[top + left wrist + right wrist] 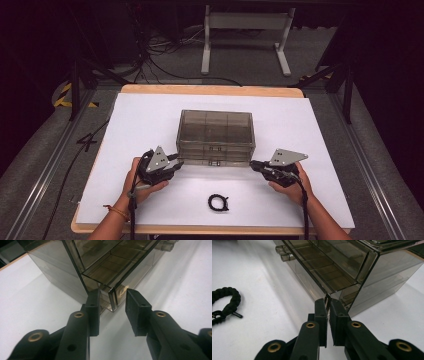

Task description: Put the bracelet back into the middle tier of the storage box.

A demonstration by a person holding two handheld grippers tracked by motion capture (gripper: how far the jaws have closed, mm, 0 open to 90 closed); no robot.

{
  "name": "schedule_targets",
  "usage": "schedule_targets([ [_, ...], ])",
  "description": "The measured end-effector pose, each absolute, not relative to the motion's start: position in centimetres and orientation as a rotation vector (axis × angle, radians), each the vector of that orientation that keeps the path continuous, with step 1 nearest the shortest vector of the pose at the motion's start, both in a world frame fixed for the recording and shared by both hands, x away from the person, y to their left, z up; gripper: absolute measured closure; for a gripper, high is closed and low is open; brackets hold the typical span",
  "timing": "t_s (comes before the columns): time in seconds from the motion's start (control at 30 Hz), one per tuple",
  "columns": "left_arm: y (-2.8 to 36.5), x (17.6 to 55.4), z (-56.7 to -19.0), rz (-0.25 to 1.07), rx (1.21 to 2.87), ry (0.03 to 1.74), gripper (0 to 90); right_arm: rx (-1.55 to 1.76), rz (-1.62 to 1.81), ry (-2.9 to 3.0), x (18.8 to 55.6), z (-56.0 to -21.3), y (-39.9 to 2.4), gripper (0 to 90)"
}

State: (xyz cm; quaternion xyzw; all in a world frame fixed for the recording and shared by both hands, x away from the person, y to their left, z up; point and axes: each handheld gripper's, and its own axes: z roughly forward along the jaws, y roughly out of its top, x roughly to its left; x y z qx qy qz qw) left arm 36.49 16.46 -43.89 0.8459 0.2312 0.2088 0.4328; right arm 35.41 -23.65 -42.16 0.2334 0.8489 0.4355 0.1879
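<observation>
A smoky clear drawer box [215, 132] stands mid-table on the white sheet. One of its drawers [324, 272] is pulled out a little toward me, with small handles [283, 253] on its front. My left gripper [178, 164] is at the drawer's left front corner [112, 300]. That corner sits between the jaws of the left gripper [112, 307] with a gap on both sides, so it is open. My right gripper [253, 165] is at the right front corner, and in its own view the right gripper [328, 307] is shut on the drawer's thin wall edge [327, 300].
A black braided bracelet [218, 202] lies on the sheet near the front edge, between my hands, and it also shows as the bracelet [224, 302] at the left. The table's wooden rim [210, 90] runs along the back. Beyond it are a white table frame [245, 35] and floor cables.
</observation>
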Motion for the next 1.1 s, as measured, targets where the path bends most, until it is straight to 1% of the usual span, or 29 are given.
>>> schedule_targets([
  [0.2,16.6,36.2,-44.0,0.529,2.123,0.584,75.8,0.644,1.226,2.399,35.3,-42.1,-23.7,86.7],
  [0.37,16.7,35.9,-43.9,0.53,2.125,0.584,79.4,0.64,1.225,2.408,35.3,-42.1,-23.7,86.8],
  [1.1,17.1,34.5,-44.0,0.513,2.143,0.568,81.4,0.598,1.209,2.458,34.4,-42.0,-23.8,87.2],
])
